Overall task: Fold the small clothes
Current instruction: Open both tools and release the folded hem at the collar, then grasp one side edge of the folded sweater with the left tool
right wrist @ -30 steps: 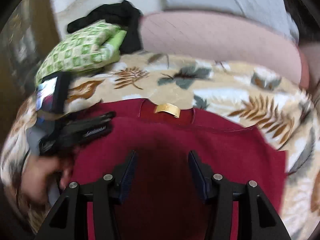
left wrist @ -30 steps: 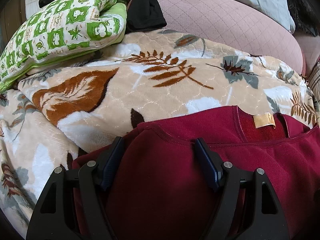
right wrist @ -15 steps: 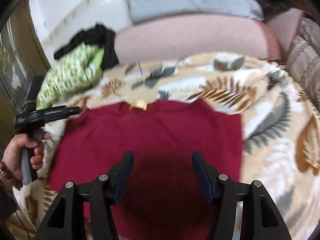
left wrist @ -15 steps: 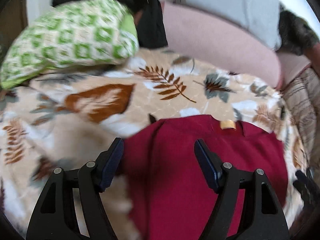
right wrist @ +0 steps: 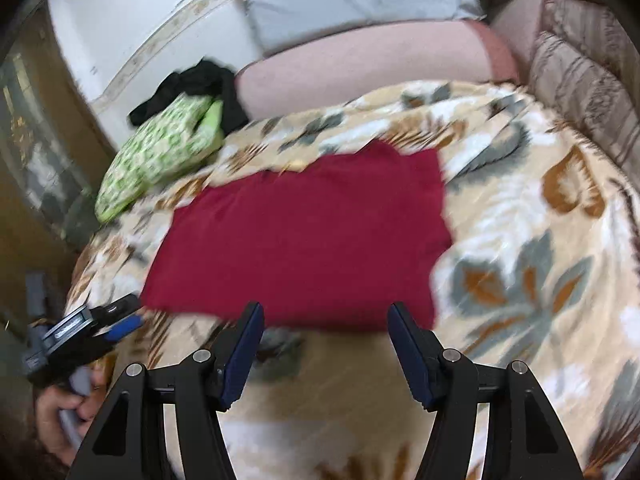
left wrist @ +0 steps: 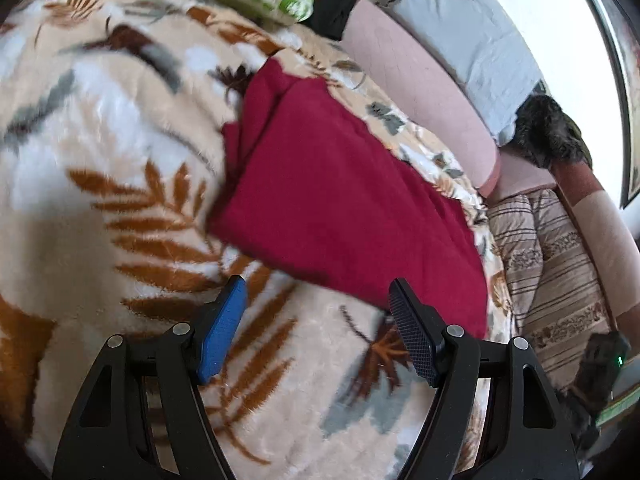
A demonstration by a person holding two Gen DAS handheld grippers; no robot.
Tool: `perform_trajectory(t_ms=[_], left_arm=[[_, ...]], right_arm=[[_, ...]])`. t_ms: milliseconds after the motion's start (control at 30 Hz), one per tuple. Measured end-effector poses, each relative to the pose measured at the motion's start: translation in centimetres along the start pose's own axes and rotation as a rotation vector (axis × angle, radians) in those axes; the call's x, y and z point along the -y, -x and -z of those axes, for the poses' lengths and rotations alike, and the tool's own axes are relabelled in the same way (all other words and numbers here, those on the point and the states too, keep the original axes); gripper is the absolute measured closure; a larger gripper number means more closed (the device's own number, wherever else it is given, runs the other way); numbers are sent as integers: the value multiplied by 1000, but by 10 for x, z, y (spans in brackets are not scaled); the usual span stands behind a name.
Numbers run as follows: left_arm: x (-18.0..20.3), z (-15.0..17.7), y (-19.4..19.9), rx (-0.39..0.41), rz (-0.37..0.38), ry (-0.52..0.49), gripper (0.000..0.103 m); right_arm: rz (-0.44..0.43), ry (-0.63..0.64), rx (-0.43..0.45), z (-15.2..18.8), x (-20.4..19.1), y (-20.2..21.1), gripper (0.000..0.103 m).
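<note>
A dark red garment lies folded into a rough rectangle on the leaf-patterned blanket. My left gripper hangs open over bare blanket just short of the garment's near edge, nothing between its fingers. In the right wrist view my right gripper sits at the garment's near edge with its jaws opening and nothing between them. The left gripper also shows at the lower left of the right wrist view, held by a hand.
A green-and-white patterned pillow and a black garment lie at the blanket's far left. A pink cushion, a grey pillow and a striped brown cover border the far and right sides.
Both grippers have pulled back off the red garment toward the near side, and the left one has rolled and swung left. The right jaws have widened. The garment lies released and flat.
</note>
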State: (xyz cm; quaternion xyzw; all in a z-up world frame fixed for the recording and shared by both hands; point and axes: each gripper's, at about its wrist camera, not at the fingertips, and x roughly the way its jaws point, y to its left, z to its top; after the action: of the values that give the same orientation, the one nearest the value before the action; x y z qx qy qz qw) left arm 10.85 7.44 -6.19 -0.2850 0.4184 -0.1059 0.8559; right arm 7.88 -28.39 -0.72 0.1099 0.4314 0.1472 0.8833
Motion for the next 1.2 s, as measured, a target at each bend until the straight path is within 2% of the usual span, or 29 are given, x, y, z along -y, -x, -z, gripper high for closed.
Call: perform_trajectory(t_ms=[100, 133, 233, 300, 467, 533, 567, 600, 667, 800, 867, 933, 967, 1033, 1133, 1167, 1200], left_arm=[[-13, -6, -7, 24, 46, 59, 29], [-14, -9, -10, 29, 59, 73, 29], [-17, -21, -21, 54, 74, 105, 29], [-19, -29, -28, 71, 93, 130, 25], [-25, -31, -28, 147, 117, 140, 25], [-27, -32, -28, 156, 97, 143, 33], [-30, -32, -27, 163, 79, 155, 45], [-36, -32, -25, 169, 67, 176, 62], [-50, -33, -26, 166, 65, 235, 78], [-49, -33, -28, 168, 73, 223, 80], [-49, -34, -30, 171, 81, 228, 80], [-48, -34, -29, 178, 73, 227, 80], [-46, -34, -29, 183, 62, 215, 80], [-36, -34, -27, 193, 14, 163, 80], [-9, -31, -21, 241, -106, -2, 85], [6, -28, -20, 272, -165, -94, 87], [15, -25, -18, 298, -196, -144, 88]], right_arm=[[-3, 144, -115, 17, -28, -24, 41], [22, 201, -167, 24, -37, -37, 41], [70, 264, -264, 35, -45, -63, 40], [84, 295, -235, 35, -48, -64, 36], [82, 305, -234, 37, -50, -68, 29], [84, 320, -230, 39, -50, -68, 26], [87, 325, -228, 39, -50, -68, 26], [90, 329, -227, 40, -54, -70, 24], [94, 333, -226, 40, -55, -70, 23], [86, 331, -232, 33, -60, -66, 23], [56, 316, -159, 25, -61, -55, 23], [8, 305, -45, 15, -63, -35, 23], [-23, 296, 18, 8, -64, -23, 23], [-64, 283, 65, -7, -65, -14, 23], [-145, 201, 40, -45, -67, -23, 23], [-196, 159, 21, -63, -69, -31, 23], [-248, 133, -5, -76, -72, -39, 23]])
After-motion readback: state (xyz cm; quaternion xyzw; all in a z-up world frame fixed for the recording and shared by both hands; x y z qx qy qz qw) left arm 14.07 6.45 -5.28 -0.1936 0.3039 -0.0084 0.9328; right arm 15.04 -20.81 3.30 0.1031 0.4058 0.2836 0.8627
